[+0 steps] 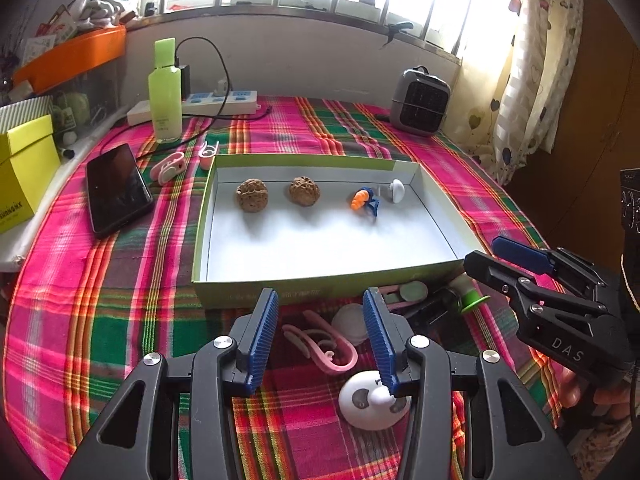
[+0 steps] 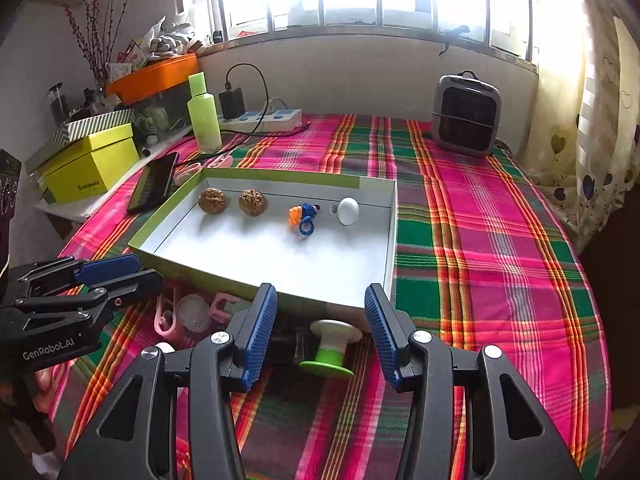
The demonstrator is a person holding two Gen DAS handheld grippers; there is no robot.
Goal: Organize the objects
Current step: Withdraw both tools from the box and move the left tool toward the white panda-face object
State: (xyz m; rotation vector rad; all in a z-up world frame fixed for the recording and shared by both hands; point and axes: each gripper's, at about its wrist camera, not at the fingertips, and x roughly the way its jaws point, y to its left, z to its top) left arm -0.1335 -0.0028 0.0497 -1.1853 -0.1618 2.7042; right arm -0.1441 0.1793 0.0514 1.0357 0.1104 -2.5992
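Before tray (image 1: 256,292) | pink clips (image 1: 324,350), possibly lens case (image 1: 374,400) | both grippers parted

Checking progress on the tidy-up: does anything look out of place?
Yes. The spool lies tipped on its side on the cloth outside the box, and pink clips and a white panda case lie loose beside it.

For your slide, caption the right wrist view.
Open right gripper faces a green spool before the tray.
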